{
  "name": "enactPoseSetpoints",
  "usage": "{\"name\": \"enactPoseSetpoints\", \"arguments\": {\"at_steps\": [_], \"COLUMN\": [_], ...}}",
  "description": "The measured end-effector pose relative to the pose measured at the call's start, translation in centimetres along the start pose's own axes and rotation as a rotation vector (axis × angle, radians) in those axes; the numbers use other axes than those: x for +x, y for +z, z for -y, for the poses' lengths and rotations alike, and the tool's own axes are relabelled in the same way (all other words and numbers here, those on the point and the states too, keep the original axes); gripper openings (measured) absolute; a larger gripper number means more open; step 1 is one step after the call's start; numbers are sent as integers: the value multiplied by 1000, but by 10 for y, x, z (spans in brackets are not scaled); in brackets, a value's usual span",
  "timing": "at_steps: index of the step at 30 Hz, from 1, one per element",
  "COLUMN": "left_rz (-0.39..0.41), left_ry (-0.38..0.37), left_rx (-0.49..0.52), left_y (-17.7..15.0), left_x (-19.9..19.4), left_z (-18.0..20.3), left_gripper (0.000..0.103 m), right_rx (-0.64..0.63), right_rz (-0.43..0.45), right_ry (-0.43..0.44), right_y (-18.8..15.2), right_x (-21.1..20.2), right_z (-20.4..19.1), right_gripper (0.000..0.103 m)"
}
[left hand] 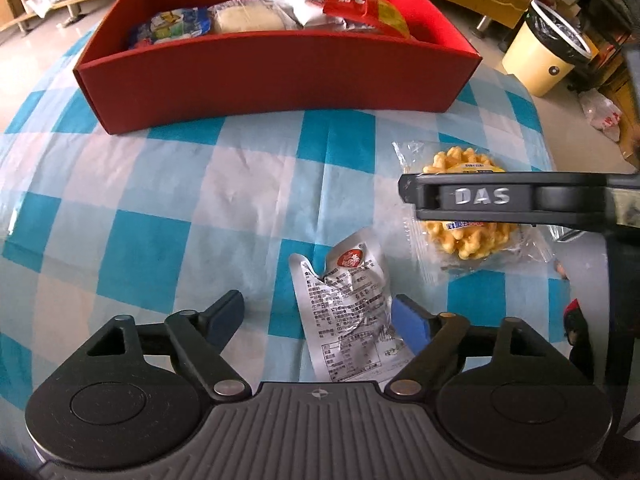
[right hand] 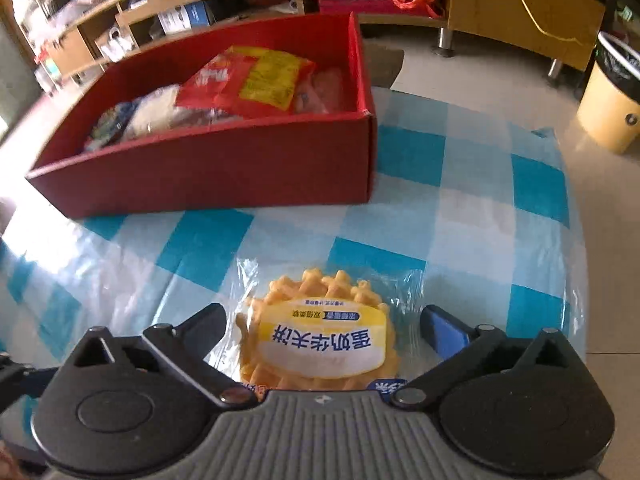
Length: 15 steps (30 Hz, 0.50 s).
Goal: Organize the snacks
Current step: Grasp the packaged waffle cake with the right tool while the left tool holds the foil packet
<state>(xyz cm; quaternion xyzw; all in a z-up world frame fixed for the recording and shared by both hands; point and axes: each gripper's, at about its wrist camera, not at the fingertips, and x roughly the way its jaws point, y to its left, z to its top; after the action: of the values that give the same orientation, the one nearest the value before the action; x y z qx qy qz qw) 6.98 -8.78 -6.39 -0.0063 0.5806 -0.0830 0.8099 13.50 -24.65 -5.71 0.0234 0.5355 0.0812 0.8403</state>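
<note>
Left wrist view: the left gripper (left hand: 318, 314) is spread open over a silver packet (left hand: 348, 316) lying on the checked cloth (left hand: 160, 200); one pad touches the packet's edge without squeezing. Behind stands the red box (left hand: 276, 76) with snacks.

Right wrist view: the right gripper (right hand: 326, 330) stands wide apart around a wrapped waffle (right hand: 320, 344) on the cloth, not gripping it.

The waffle packet (left hand: 460, 236) is partly hidden by the right gripper (left hand: 472, 200); the silver pouch's (left hand: 344, 312) lower end is covered by the gripper body.
</note>
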Motion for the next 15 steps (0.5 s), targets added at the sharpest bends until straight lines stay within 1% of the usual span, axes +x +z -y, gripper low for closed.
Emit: {"name": "enactPoseSetpoints", "arguments": {"at_steps": [3, 5, 7, 8, 9, 13, 15], "left_rz": [3, 1, -2, -4, -7, 11, 28], "left_ry": [0, -8, -9, -10, -7, 25, 70], "left_rx": [-16, -32, -53, -67, -84, -154, -191], "left_y": [1, 2, 3, 2, 3, 3, 4], "left_x": [0, 0, 0, 2, 4, 6, 7], "left_z": [-2, -4, -6, -7, -8, -2, 4], "left_gripper": [87, 90, 98, 100, 101, 103, 103], "right_rx": [-67, -98, -102, -105, -100, -74, -59], "right_rz": [16, 29, 36, 41, 43, 71, 95], "right_ry": [-45, -28, -17, -20, -17, -26, -17], "right_y": [-4, -5, -6, -8, -9, -15, -15], "right_x": [6, 4, -3, -7, -11, -26, -37], "right_z": [-11, -10, -3, 1, 6, 21, 27], "right_gripper": [103, 103, 90, 83, 78, 76, 76]}}
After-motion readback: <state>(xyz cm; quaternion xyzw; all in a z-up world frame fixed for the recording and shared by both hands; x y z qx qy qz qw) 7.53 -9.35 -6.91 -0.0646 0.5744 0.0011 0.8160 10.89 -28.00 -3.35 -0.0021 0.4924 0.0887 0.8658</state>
